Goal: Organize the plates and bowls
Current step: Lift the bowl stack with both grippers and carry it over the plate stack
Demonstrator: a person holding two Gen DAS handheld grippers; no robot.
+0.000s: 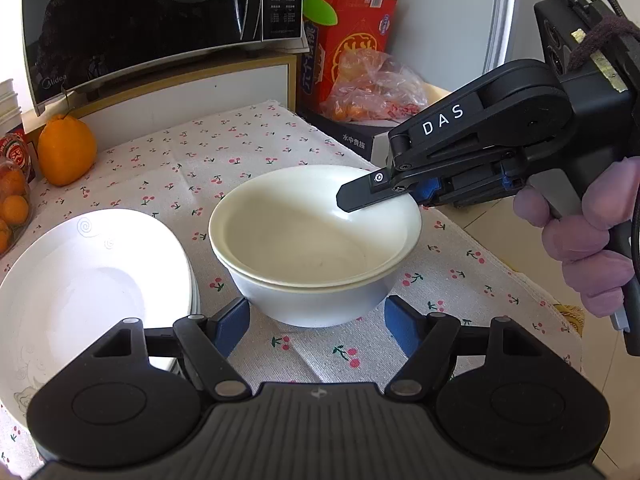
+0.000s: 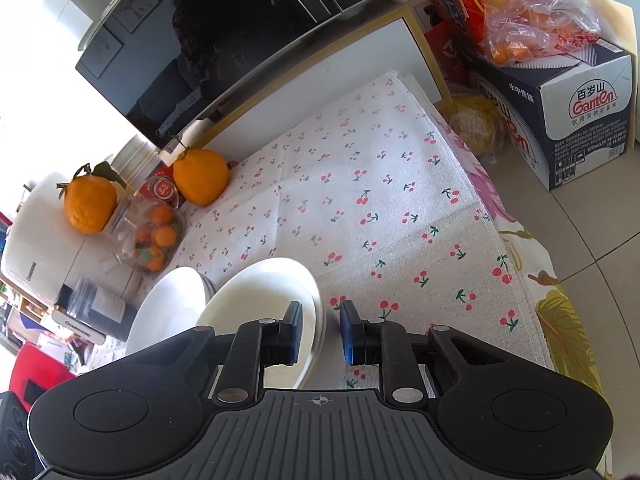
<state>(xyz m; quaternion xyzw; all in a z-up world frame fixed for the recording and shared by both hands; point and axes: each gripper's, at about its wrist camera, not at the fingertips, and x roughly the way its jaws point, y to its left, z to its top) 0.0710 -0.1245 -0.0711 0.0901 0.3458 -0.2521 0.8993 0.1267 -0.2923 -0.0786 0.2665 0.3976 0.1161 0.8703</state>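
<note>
Cherry-print cloth (image 1: 168, 168) covers the table. At the bottom of the left wrist view, the left gripper (image 1: 316, 326) has its fingers apart, flanking the base of the stacked bowls (image 1: 316, 248) at frame centre. White plates (image 1: 92, 276) sit stacked just left of them. Farther on, the right gripper (image 2: 320, 330) is clamped on the upper bowl's rim. An orange (image 1: 66, 150) and a microwave (image 1: 152, 20) stand at upper left.

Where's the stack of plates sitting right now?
In the left wrist view the stack of plates sits low on the left of the cherry-print cloth, just left of the nested bowls.
</note>
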